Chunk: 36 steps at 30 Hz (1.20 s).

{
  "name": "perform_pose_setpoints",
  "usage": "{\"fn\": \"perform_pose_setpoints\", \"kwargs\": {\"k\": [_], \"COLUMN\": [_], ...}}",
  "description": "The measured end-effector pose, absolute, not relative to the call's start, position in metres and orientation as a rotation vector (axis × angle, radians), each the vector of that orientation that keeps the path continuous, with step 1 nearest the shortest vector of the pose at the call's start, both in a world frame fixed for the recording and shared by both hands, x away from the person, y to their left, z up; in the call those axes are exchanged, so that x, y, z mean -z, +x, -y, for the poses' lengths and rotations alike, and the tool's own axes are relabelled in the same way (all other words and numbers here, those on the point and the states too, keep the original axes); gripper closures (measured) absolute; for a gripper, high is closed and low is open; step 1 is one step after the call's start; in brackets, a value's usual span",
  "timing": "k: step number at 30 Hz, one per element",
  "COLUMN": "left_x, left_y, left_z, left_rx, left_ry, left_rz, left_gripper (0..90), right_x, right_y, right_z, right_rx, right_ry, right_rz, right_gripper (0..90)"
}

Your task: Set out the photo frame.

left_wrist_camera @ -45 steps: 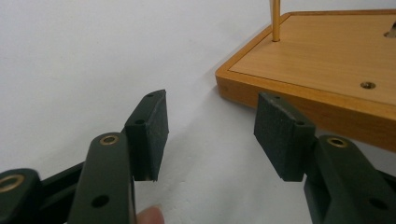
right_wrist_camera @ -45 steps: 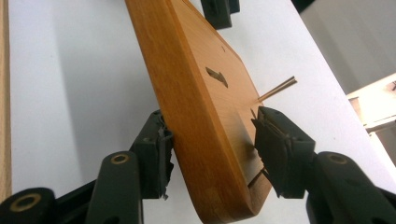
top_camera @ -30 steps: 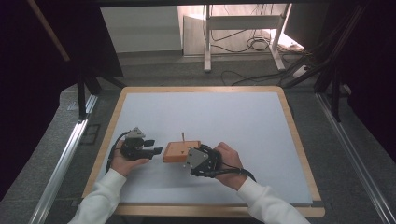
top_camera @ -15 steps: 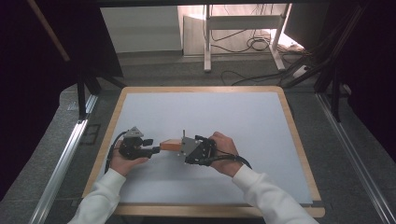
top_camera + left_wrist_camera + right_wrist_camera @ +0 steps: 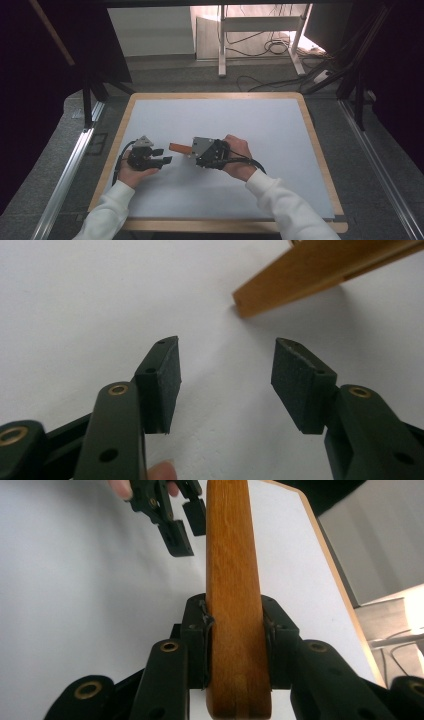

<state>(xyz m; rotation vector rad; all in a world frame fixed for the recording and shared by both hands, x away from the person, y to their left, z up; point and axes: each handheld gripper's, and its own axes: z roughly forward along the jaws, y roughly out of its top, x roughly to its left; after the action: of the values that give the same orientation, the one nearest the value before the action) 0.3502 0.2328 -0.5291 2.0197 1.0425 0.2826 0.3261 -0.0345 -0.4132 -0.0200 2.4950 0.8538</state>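
Wooden block [image 5: 235,605] was clamped between the pads of the right tongs [image 5: 235,645], whose jaws had just been closing on its sides; it was held off the white bench [image 5: 280,130], one end pointing toward the left tongs [image 5: 225,380]. Those stood apart and empty, the block's end just beyond their tips. For a sound handover, the left tongs should probably close squarely on the free end before the right let go, keeping the block level throughout.
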Motion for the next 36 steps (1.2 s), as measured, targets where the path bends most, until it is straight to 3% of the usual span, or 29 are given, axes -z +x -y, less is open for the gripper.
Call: {"fn": "perform_pose_setpoints", "kwargs": {"k": [16,36], "left_x": [0.529,0.530], "left_y": [0.350,0.350], "left_z": [-0.232,-0.229], "left_rx": [-0.282,-0.270], "left_ry": [2.022,2.024], "left_rz": [-1.042,-1.044], "left_gripper": [45.0,44.9], "right_x": [0.390,0.397], "right_y": [0.298,0.351], "right_z": [0.067,0.092], "right_rx": [-0.980,-1.068], "right_ry": [-0.067,0.219], "right_rz": [-2.608,-2.584], "right_gripper": [69.5,62.6]}}
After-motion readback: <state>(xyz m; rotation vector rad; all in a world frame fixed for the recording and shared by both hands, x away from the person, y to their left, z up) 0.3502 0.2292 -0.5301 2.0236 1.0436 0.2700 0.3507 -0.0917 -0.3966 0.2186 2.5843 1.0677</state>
